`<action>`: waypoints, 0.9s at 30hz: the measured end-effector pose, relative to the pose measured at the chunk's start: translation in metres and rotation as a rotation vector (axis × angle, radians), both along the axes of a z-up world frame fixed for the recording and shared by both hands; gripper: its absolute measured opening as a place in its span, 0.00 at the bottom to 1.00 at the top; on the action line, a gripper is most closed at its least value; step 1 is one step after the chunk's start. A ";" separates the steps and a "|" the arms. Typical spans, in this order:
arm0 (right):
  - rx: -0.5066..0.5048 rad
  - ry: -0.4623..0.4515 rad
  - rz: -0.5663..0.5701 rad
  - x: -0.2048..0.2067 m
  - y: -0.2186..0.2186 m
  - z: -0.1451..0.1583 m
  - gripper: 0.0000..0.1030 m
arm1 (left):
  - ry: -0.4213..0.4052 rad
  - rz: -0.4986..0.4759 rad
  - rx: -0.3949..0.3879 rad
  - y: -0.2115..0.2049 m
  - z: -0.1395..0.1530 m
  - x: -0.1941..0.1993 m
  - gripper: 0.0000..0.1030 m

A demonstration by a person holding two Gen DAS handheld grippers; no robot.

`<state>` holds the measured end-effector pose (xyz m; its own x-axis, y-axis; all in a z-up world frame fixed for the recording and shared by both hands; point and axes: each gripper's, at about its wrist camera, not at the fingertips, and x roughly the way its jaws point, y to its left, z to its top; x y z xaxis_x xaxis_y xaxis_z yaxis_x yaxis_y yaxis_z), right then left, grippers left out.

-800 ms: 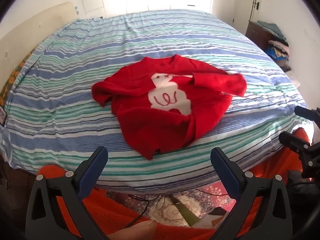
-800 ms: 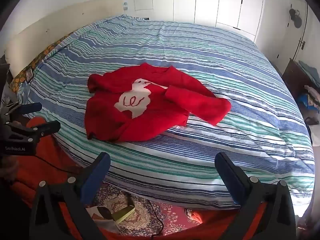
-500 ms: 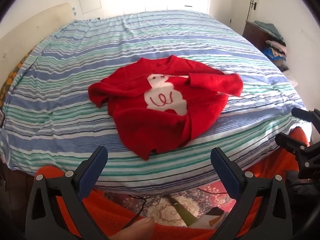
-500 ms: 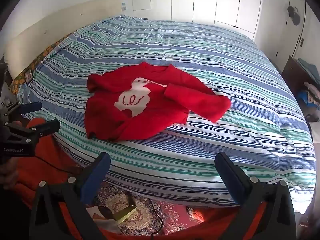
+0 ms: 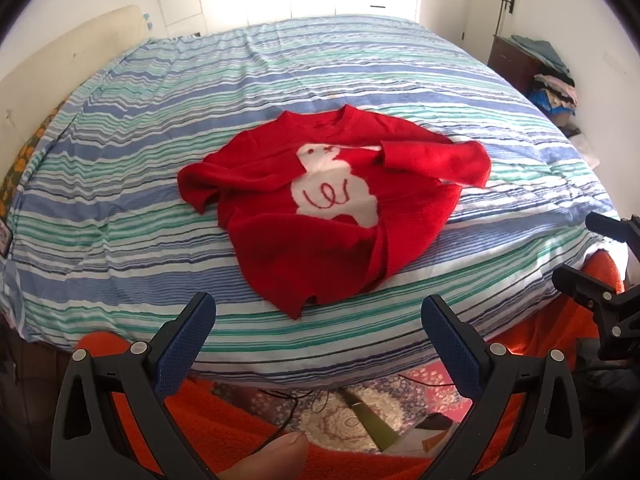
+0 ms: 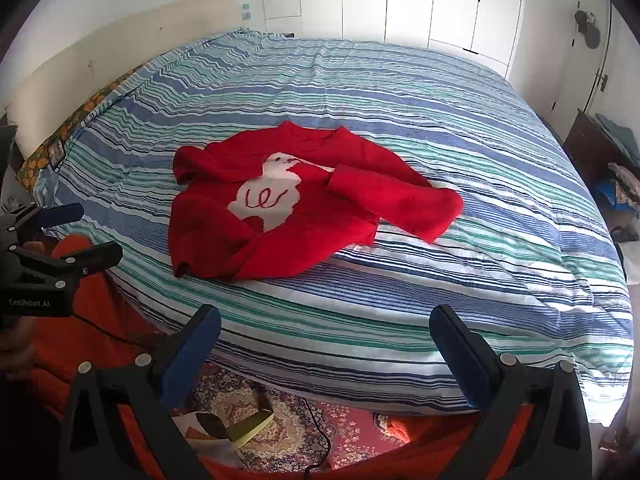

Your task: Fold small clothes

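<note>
Red sweater ahead on striped bed, hem toward me, neck far; my left gripper nearer (both wide, empty), right gripper offset rightward.

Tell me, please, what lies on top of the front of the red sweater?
One sleeve is folded across the red sweater, covering the edge of its white bird design. What is under that sleeve cannot be seen. The striped bedcover lies beneath.
</note>
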<state>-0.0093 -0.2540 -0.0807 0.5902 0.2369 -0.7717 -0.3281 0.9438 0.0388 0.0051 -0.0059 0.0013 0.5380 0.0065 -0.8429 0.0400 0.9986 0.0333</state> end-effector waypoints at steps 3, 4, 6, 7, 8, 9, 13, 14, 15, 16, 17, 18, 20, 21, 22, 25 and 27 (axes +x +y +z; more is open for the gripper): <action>0.000 0.000 -0.001 0.000 0.000 0.000 1.00 | -0.004 -0.005 0.010 -0.002 0.000 -0.001 0.99; 0.000 -0.001 0.000 0.000 0.000 0.000 1.00 | -0.005 -0.006 0.013 -0.002 0.001 0.000 0.99; 0.000 -0.003 -0.001 0.000 0.000 0.000 1.00 | -0.004 -0.009 0.015 -0.003 0.000 -0.001 0.99; 0.001 -0.002 -0.001 0.000 0.000 0.000 1.00 | -0.004 -0.010 0.016 -0.004 0.000 -0.001 0.99; 0.001 -0.002 0.000 0.000 0.000 0.000 1.00 | -0.002 -0.011 0.017 -0.004 0.000 -0.001 0.99; 0.001 -0.002 0.000 0.000 0.001 0.000 1.00 | 0.000 -0.012 0.019 -0.004 -0.001 -0.001 1.00; 0.001 -0.002 0.001 0.000 0.001 0.001 1.00 | 0.001 -0.012 0.024 -0.004 -0.002 -0.002 1.00; 0.000 -0.002 0.002 0.000 0.001 0.001 1.00 | 0.002 -0.012 0.025 -0.004 -0.002 -0.002 1.00; 0.000 -0.002 0.003 0.000 0.002 0.001 1.00 | 0.001 -0.013 0.025 -0.005 -0.002 -0.003 0.99; -0.001 -0.003 0.004 -0.001 0.003 0.002 1.00 | 0.002 -0.012 0.025 -0.005 -0.002 -0.003 0.99; -0.001 -0.004 0.006 -0.001 0.003 0.002 1.00 | 0.003 -0.011 0.025 -0.004 -0.002 -0.003 0.99; -0.002 -0.004 0.007 -0.001 0.003 0.002 1.00 | 0.004 -0.011 0.025 -0.004 -0.002 -0.003 0.99; -0.002 -0.004 0.009 -0.001 0.004 0.002 1.00 | 0.005 -0.010 0.025 -0.004 -0.002 -0.003 0.99; -0.002 -0.004 0.010 -0.001 0.004 0.002 1.00 | 0.005 -0.010 0.025 -0.003 -0.002 -0.003 0.99; -0.002 -0.003 0.011 -0.001 0.004 0.002 1.00 | 0.005 -0.010 0.026 -0.004 -0.002 -0.003 0.99; -0.002 0.000 0.011 -0.001 0.004 0.001 1.00 | 0.007 -0.012 0.030 -0.004 -0.003 -0.003 0.99; -0.003 0.003 0.011 -0.001 0.004 0.001 1.00 | 0.013 -0.015 0.029 -0.005 -0.004 -0.003 0.99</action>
